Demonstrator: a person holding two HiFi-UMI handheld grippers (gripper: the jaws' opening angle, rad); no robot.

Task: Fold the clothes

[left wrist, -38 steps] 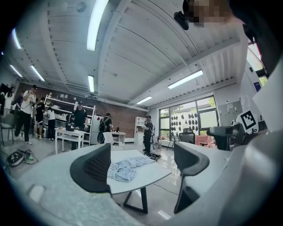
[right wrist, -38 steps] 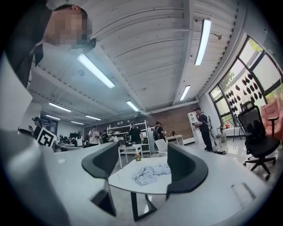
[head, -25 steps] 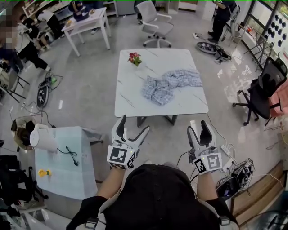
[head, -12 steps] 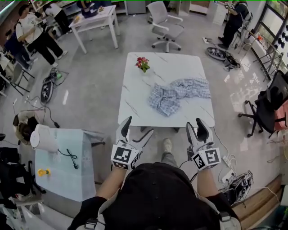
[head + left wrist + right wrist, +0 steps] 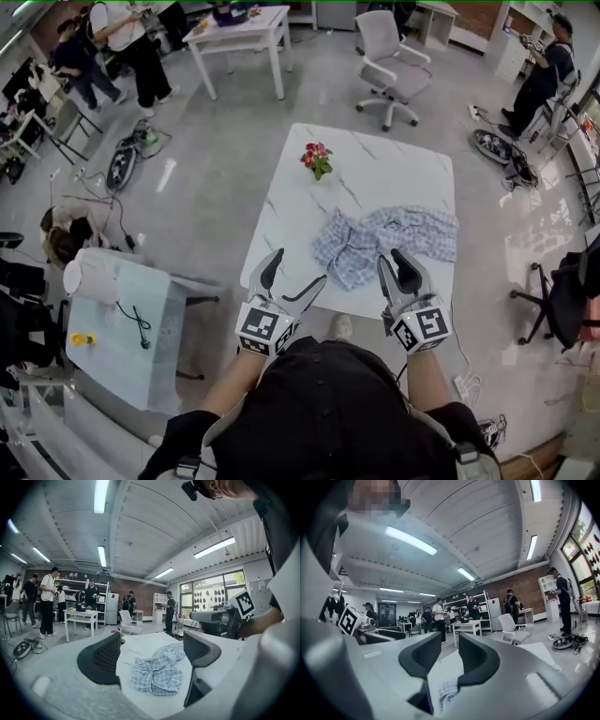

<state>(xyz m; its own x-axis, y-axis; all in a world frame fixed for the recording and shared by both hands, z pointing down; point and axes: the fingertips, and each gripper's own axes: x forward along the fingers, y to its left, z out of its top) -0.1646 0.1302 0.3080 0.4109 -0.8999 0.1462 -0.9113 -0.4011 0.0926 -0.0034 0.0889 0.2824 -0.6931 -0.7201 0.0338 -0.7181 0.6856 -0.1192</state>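
A crumpled blue-and-white checked garment (image 5: pixel 375 239) lies on the near right part of the white marble table (image 5: pixel 394 173). My left gripper (image 5: pixel 295 270) hovers at the table's near edge, left of the garment, jaws wide open and empty. In the left gripper view the garment (image 5: pixel 157 674) lies ahead between its fingers (image 5: pixel 101 663). My right gripper (image 5: pixel 396 258) hangs over the garment's near edge. Its jaws have just been closing and stand a narrow gap apart with nothing between them. The right gripper view shows a bit of the garment (image 5: pixel 447 693) below the jaws.
A small pot of red flowers (image 5: pixel 317 157) stands at the table's far left. A low side table (image 5: pixel 122 328) with a paper roll (image 5: pixel 89 279) is at my left. An office chair (image 5: pixel 394 66) stands beyond the table, a black chair (image 5: pixel 572 300) at the right, people at the back.
I have come up to the table: both grippers went from well short of it to its near edge. The right jaws have narrowed. The garment has not moved.
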